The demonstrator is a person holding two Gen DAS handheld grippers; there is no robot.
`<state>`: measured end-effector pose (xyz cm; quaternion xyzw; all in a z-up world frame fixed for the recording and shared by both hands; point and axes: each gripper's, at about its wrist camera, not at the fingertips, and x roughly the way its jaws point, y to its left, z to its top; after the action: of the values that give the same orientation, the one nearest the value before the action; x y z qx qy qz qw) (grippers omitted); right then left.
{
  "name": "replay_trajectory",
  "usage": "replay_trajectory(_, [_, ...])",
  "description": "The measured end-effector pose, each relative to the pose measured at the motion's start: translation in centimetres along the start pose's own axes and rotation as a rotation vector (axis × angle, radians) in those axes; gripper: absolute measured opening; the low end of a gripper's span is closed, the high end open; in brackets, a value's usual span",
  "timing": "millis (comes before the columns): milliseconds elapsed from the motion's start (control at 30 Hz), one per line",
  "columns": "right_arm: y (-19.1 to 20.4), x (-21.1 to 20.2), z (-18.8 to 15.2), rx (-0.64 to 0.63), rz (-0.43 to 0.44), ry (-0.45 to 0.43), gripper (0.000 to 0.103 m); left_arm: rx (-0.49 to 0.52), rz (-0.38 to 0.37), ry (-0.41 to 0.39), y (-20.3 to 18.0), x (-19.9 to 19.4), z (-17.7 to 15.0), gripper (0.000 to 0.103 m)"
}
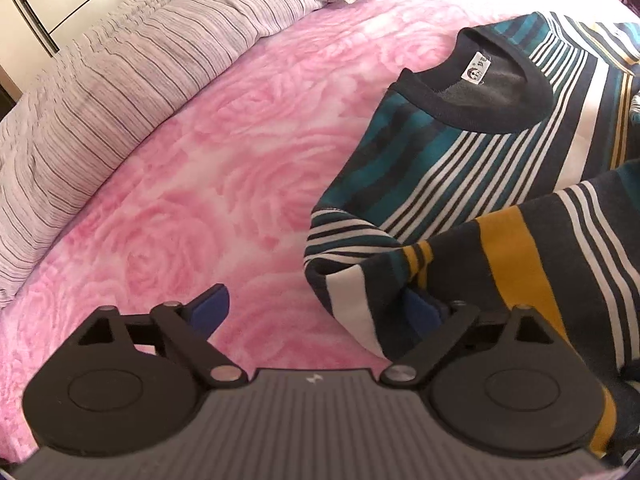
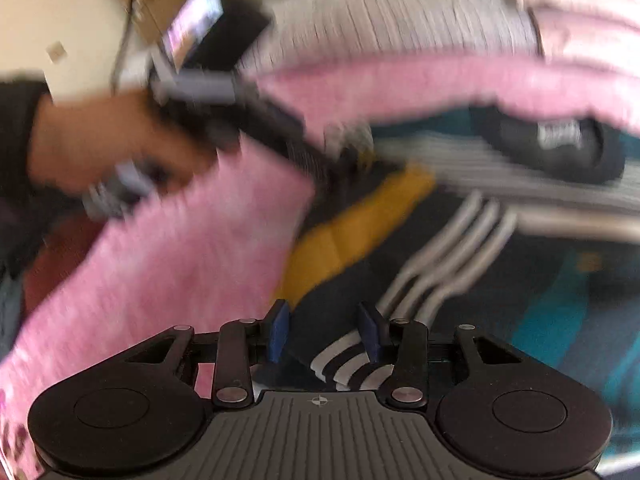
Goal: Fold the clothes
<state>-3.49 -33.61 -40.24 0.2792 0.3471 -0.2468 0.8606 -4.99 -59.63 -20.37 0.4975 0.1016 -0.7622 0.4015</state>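
Nearest your left wrist camera is your left gripper (image 1: 316,308), its jaws spread wide. One blue pad (image 1: 210,308) hangs free over the pink rose-patterned blanket (image 1: 200,168); the other is half hidden against a bunched fold of the striped sweater (image 1: 460,168), and nothing is pinched between them.

The sweater lies on the right side of the bed. Its black collar (image 1: 472,80) is on the far side, with a small white label (image 1: 476,70) inside the neck. A sleeve (image 1: 520,248) in dark grey, mustard and white is folded across the body and runs toward the near right edge of the view. Teal, black and white stripes cover the chest. On the far left a grey striped duvet (image 1: 120,88) is rolled along the blanket's edge.

Your right wrist view is badly smeared by motion. Your right gripper (image 2: 326,336) has its jaws part open, and a striped edge of the sweater (image 2: 348,364) sits between the blue pads. Whether the pads actually press on it cannot be told through the blur. At the far left of that view your left hand (image 2: 104,140), in a dark sleeve, holds the other gripper low over the sweater's near edge. A mustard band (image 2: 352,220) of the sweater and the collar (image 2: 560,148) show beyond it.
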Motion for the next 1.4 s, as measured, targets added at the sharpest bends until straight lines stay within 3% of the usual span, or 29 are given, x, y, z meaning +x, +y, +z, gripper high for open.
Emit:
replay_trajectory(100, [0.1, -1.1, -1.8, -0.049, -0.019, 0.024, 0.042, -0.022, -0.011, -0.001, 0.4, -0.3, 0.0, 0.092])
replay_trajectory(200, [-0.2, -2.7, -1.2, -0.021, -0.019, 0.047, 0.043, -0.039, -0.005, -0.004, 0.0, -1.9, 0.0, 0.08])
replay_trajectory(367, [-2.3, -7.2, 0.4, 0.068, -0.132, -0.036, 0.043, 0.012, -0.076, -0.061, -3.8, -7.2, -1.1, 0.077])
replay_trajectory(567, [-9.0, -9.3, 2.0, 0.182, -0.278, -0.057, 0.043, 0.092, -0.16, -0.101, -10.1, -9.8, -1.4, 0.077])
replay_trajectory(667, [-13.5, -10.9, 1.8, 0.284, -0.359, -0.066, 0.043, 0.106, -0.161, -0.108, -12.0, -9.1, 0.1, 0.077])
replay_trajectory(833, [-19.9, -15.0, -1.0, 0.391, -0.467, -0.053, 0.043, 0.067, -0.154, -0.09, -15.0, -7.2, 3.3, 0.078])
replay_trajectory(967, [-24.0, -16.7, -2.8, 0.427, -0.44, -0.045, 0.043, 0.059, -0.11, -0.021, -17.4, -4.4, 4.2, 0.079])
replay_trajectory(1067, [-26.6, -17.5, -3.7, 0.446, -0.403, -0.048, 0.043, 0.002, -0.078, 0.027, -17.5, -3.4, 4.4, 0.09])
replay_trajectory(1200, [-29.0, -17.4, -4.0, 0.488, -0.336, -0.039, 0.043, -0.061, -0.033, 0.071, -17.3, -3.3, 4.7, 0.089])
replay_trajectory(1267, [-29.3, -17.5, -3.9, 0.484, -0.309, -0.032, 0.043, -0.085, -0.009, 0.083, -16.9, -3.8, 4.8, 0.083])
replay_trajectory(1300, [-29.3, -17.5, -3.9, 0.478, -0.296, -0.029, 0.032, -0.097, 0.003, 0.088, -16.7, -4.0, 4.9, 0.081])
replay_trajectory(1333, [-29.3, -17.5, -3.9, 0.472, -0.284, -0.025, 0.015, -0.113, 0.015, 0.08, -16.4, -4.4, 5.0, 0.081])
replay_trajectory(1367, [-29.4, -17.6, -3.8, 0.466, -0.272, -0.021, 0.006, -0.128, 0.027, 0.072, -16.2, -4.8, 5.1, 0.081])
replay_trajectory(1400, [-29.4, -18.0, -3.8, 0.471, -0.272, -0.034, 0.006, -0.143, 0.039, 0.063, -15.9, -5.2, 5.2, 0.081])
